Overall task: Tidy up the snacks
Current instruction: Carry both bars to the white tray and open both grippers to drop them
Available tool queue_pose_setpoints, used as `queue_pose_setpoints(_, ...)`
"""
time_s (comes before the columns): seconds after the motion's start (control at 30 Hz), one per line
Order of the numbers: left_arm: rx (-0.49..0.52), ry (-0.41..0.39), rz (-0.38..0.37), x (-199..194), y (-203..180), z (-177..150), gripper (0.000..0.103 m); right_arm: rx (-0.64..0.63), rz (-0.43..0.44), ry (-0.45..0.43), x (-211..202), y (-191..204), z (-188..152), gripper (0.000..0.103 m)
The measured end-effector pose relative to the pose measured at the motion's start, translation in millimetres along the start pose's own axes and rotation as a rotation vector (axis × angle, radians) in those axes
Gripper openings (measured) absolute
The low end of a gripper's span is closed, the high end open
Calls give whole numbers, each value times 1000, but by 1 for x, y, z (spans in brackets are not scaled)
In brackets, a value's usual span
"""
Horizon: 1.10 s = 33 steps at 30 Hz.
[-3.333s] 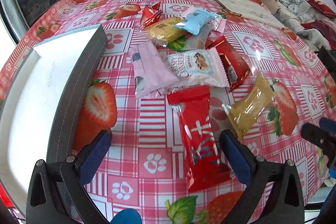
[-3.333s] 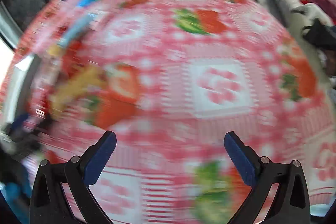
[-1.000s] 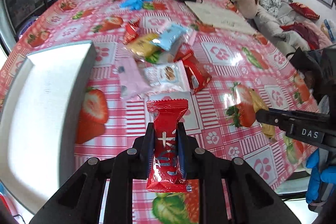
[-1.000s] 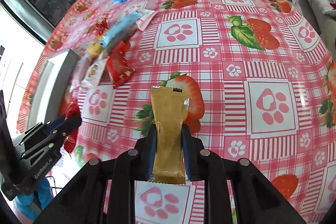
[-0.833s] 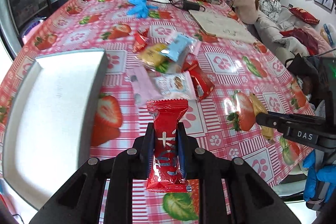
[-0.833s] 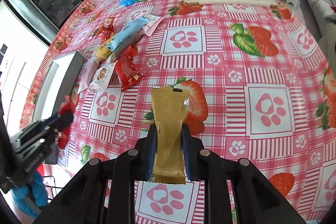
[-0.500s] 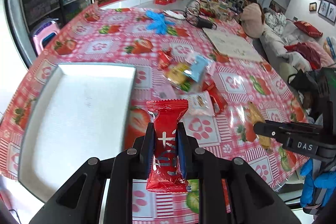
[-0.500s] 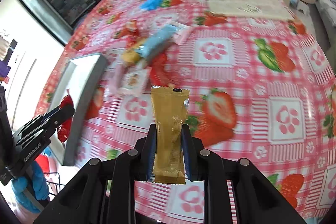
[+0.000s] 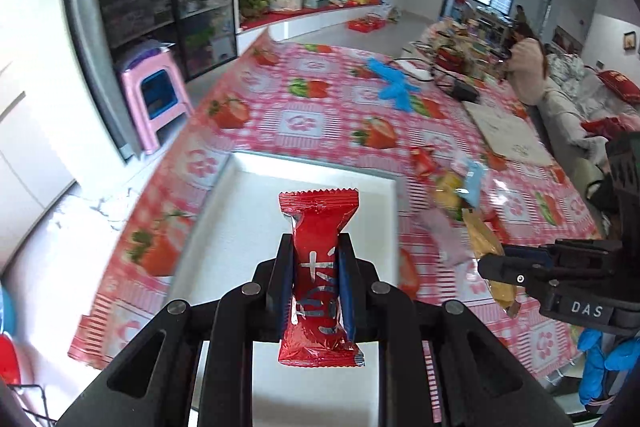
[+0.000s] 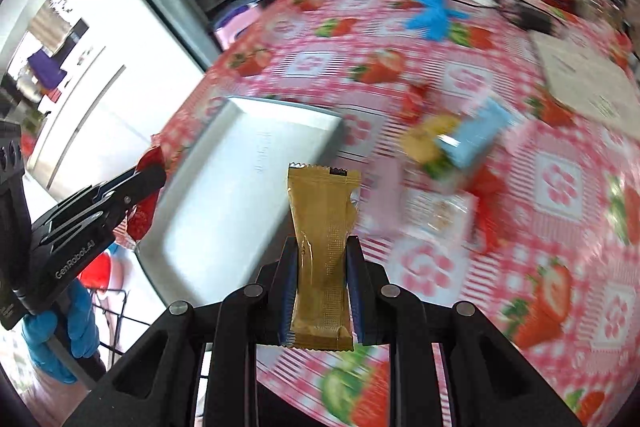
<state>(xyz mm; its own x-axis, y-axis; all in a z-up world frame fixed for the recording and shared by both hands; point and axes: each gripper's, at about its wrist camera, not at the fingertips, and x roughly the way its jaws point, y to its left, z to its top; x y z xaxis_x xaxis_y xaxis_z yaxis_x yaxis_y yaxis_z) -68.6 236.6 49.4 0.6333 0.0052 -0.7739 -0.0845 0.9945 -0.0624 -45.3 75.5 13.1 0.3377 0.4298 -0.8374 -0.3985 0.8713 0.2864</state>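
Red snack [image 9: 318, 275] clamped, left tool [image 9: 316, 291]; gold snack [image 10: 322, 255], right tool [image 10: 322, 291].

The tray [image 9: 224, 187] lies on the table [image 9: 320, 115], snack pile [image 9: 460, 187] to its right.

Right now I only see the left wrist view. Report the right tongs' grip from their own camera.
Observer: Both pads of the right tongs press the lower half of the gold packet; its top stands free and straight.
Operator: Say what lies behind it.
Observer: The right rim of the white tray, not its middle.
Operator: Now describe my side from there.
Observer: A blue-gloved hand holds the left tongs, which pinch the red packet beside the tray's left rim.
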Motion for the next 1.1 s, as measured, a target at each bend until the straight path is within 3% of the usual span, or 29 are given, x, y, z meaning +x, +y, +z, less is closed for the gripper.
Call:
queue_pose_setpoints(0.27, -38, 89, 43, 40, 33, -21, 22, -104, 25, 77, 56, 58, 30, 24)
queue_pose_setpoints(0.57, -66, 157, 61, 73, 54, -38, 22, -129, 15, 137, 96, 77, 46, 24)
queue_pose_setpoints(0.63, -65, 153, 76, 75, 54, -39, 27, -128, 12, 151, 101, 78, 47, 24)
queue_pose_setpoints(0.7, -55, 143, 83, 76, 52, -40, 51, -129, 8, 181, 108, 76, 47, 24)
queue_pose_setpoints(0.77, -43, 116, 99, 71, 48, -39, 65, -123, -6, 190, 109, 73, 45, 44)
queue_pose_setpoints(0.8, -28, 98, 103, 66, 44, -38, 65, -116, -20, 183, 106, 68, 44, 83)
queue_pose_setpoints(0.83, -14, 88, 103, 64, 40, -36, 65, -107, -47, 153, 100, 59, 44, 102)
queue_pose_setpoints(0.97, 75, 43, 69, 50, 5, -28, 68, -81, -134, 106, 75, 21, 42, 102)
queue_pose_setpoints(1.1, 189, 32, -48, 47, -59, -28, 77, 45, -228, 71, 45, -45, 34, 102)
